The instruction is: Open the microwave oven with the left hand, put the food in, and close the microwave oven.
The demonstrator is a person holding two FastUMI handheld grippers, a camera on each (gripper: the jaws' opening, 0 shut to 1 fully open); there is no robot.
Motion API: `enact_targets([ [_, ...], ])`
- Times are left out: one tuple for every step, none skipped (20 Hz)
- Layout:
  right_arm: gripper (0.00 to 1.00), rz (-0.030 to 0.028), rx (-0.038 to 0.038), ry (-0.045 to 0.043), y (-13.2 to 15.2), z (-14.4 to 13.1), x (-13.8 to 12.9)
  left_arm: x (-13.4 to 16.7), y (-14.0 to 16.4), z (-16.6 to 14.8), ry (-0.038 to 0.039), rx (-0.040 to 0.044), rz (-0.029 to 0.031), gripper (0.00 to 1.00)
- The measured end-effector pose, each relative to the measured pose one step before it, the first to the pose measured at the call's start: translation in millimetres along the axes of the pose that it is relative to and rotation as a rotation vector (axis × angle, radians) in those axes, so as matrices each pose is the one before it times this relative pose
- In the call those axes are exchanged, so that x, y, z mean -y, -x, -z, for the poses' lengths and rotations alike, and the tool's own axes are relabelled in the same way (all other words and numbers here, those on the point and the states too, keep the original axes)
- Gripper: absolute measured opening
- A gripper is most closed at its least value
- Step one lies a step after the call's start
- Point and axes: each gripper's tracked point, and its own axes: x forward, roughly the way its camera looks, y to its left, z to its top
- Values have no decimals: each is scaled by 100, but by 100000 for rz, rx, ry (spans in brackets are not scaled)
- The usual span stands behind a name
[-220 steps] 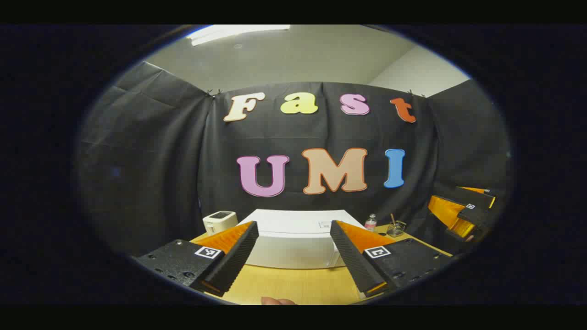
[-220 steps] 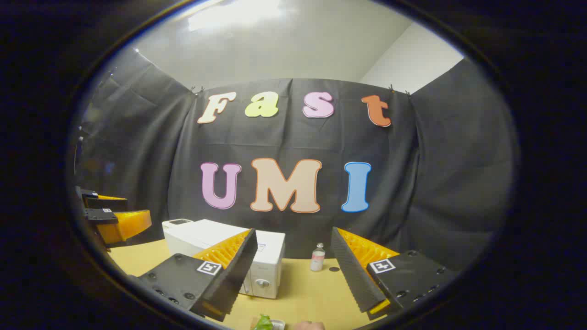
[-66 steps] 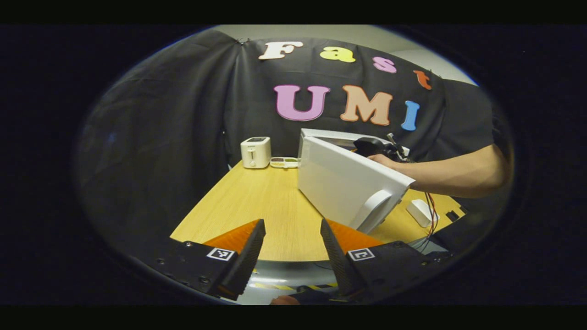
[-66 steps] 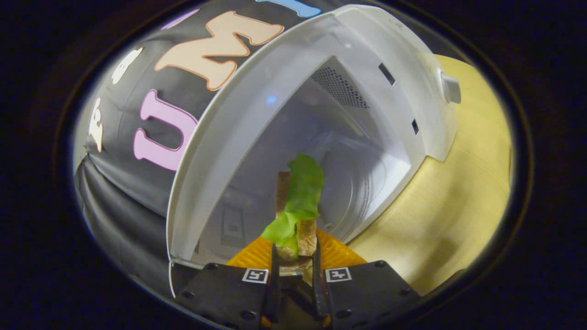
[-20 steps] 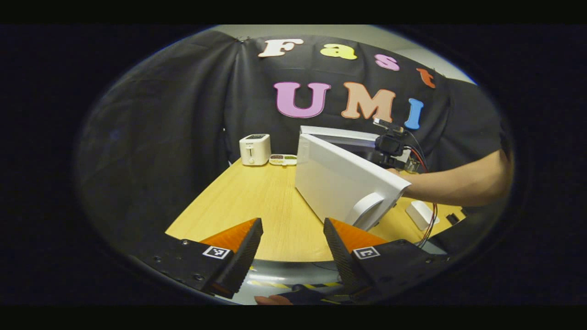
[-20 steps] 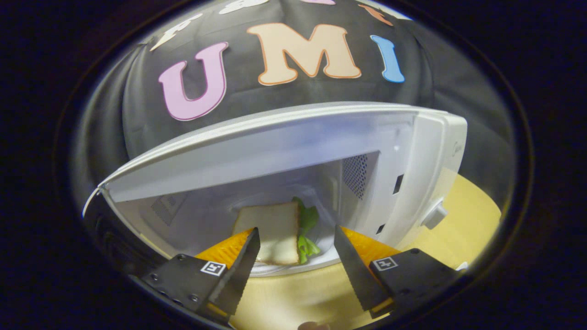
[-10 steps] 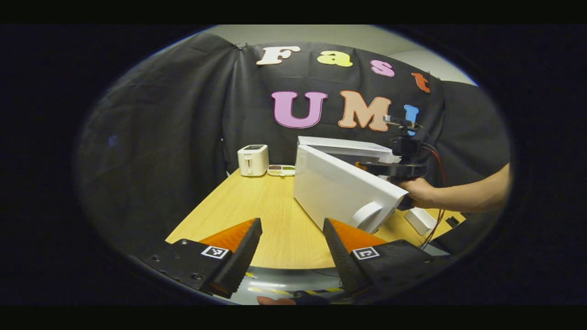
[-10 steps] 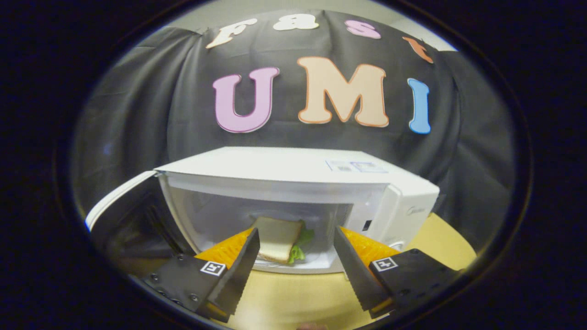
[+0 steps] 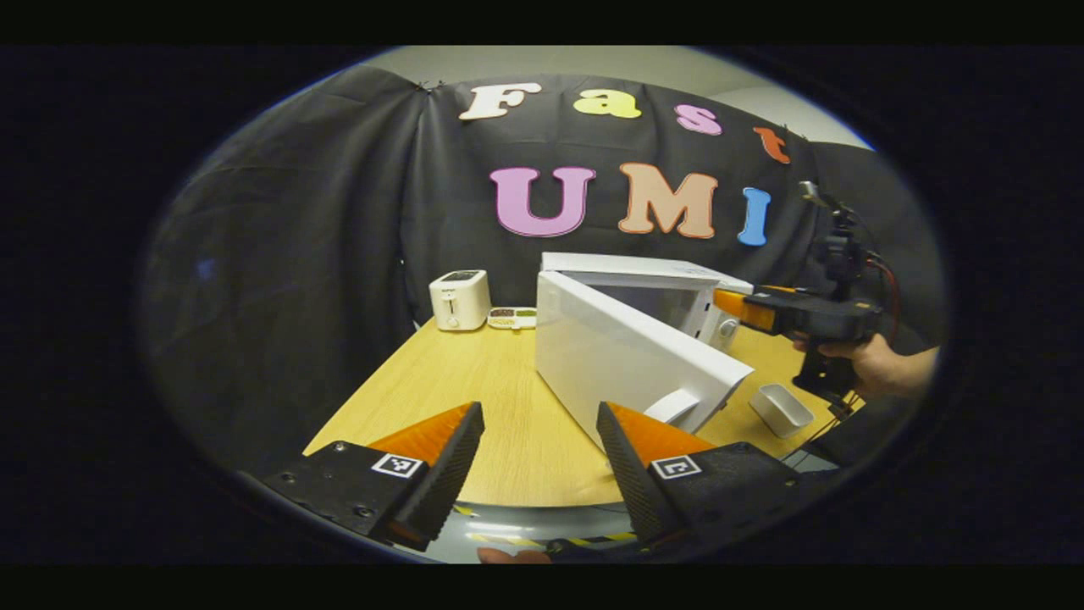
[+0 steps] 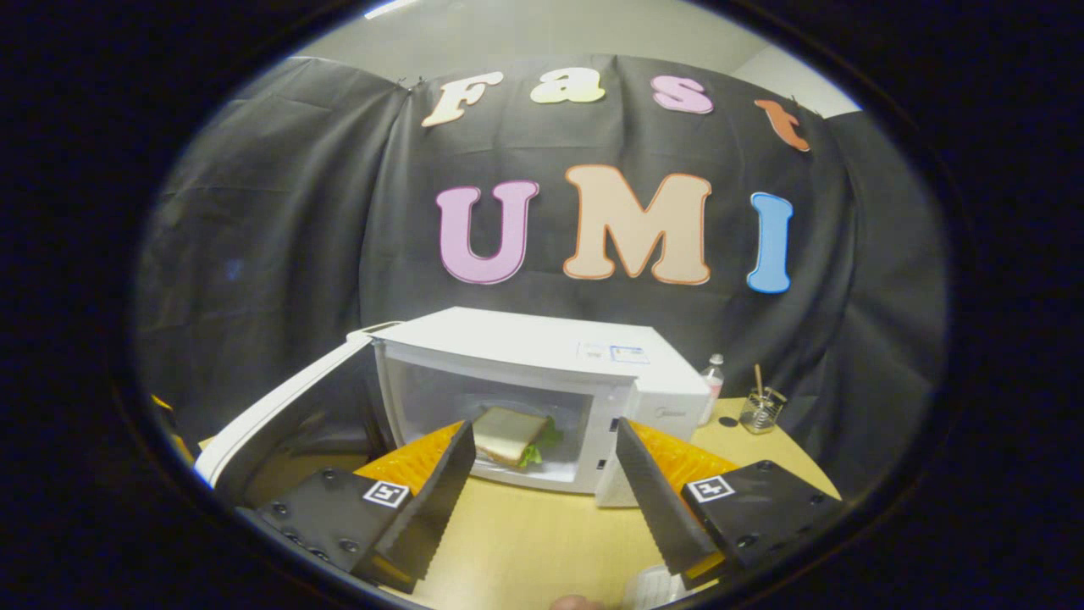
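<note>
- Sitting inside the microwave [image 10: 542,373], the sandwich [image 10: 508,434] is delivered
- Door [image 9: 627,356] stands open over the counter [image 9: 474,398]; closing it is what remains
- Left hand-held gripper [image 9: 539,462] hangs spread and empty near the door's edge
- Right hand-held gripper [image 10: 542,483] is spread, empty, clear of the oven

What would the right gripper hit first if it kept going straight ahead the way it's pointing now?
Probably the sandwich inside the open microwave: it sits straight ahead between the right gripper fingers, though depth is unclear.
</note>
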Motion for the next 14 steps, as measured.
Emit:
enact_targets([
  [96, 399, 148, 395, 1082, -370, 916, 41, 0, -302, -386, 823, -864, 83],
  [100, 953, 755, -235, 951, -380, 1038, 157, -87, -291, -277, 539, -322, 83],
  [100, 89, 811, -977, 776, -457, 679, 165, -87, -4, -596, 251, -651, 83],
  [96, 64, 665, -293, 451, -198, 525, 112, -231, -199, -830, 503, -381, 83],
  [96, 129, 173, 612, 240, -106, 649, 455, -84, 99, -887, -424, 440, 83],
  [96, -542, 109, 646, 169, -7, 416, 250, -120, 234, -946, -1062, -94, 83],
  [97, -635, 663, 114, -36, -234, 275, 229, -20, 194, -827, -410, 388, 83],
  [97, 326, 1134, -413, -46, -420, 403, 264, -43, 135, -584, -489, 65, 83],
  [97, 543, 704, -413, -379, -284, 681, 212, -102, 215, -123, -583, 302, 83],
  [96, 663, 107, -582, -78, -22, 549, 355, -55, 331, 197, -1757, 1100, 83],
  [96, 903, 361, -867, -117, -209, 434, 1186, -211, 997, 1050, -3879, 5130, 82],
  [96, 618, 470, -1107, -121, -328, 312, -31, -178, 1106, -891, -4924, -1597, 79],
  [96, 674, 566, -753, -108, -369, 237, -1854, -320, -18, -2509, -734, -8828, 41],
  [96, 416, 786, 57, -44, -305, 239, 51, 665, -673, -4248, 3900, -1167, 4],
])
